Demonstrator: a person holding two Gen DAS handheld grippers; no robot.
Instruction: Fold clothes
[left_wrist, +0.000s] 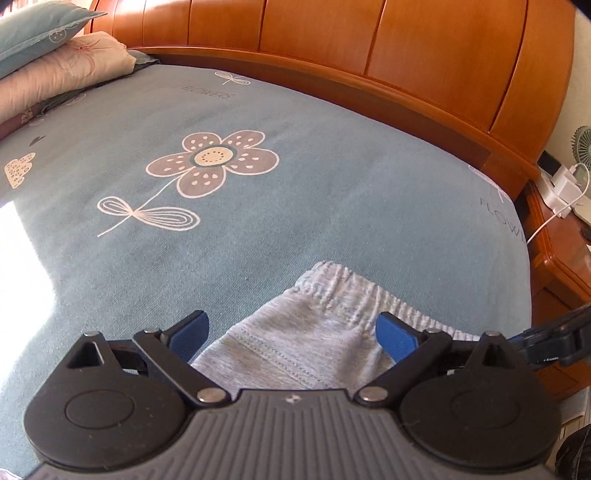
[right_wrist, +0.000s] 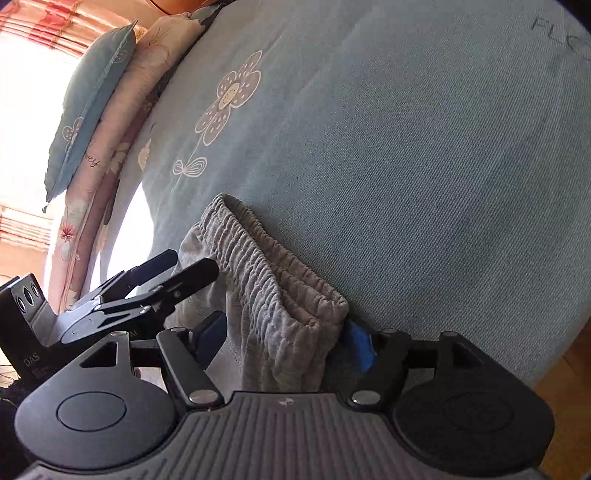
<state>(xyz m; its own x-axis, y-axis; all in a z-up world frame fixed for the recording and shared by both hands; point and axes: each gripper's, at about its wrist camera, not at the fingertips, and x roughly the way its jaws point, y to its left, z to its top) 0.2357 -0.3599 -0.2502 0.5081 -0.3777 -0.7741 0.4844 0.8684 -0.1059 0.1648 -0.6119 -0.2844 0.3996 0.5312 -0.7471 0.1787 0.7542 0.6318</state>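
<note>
The grey shorts (left_wrist: 306, 332) lie at the near edge of the bed (left_wrist: 258, 229), stretchy waistband (right_wrist: 266, 266) on the far side. My left gripper (left_wrist: 291, 332) is wide open over the cloth, holding nothing. My right gripper (right_wrist: 288, 341) is open around the waistband's right end. I should pinch both ends evenly, then lift slowly.

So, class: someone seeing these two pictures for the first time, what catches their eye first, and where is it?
Probably the big flower print on the blue bedsheet, mid-bed. Next, the grey garment with its gathered waistband near the bed's front edge, lying between the open left gripper fingers. Behind, an orange wooden headboard curves across the top.
</note>
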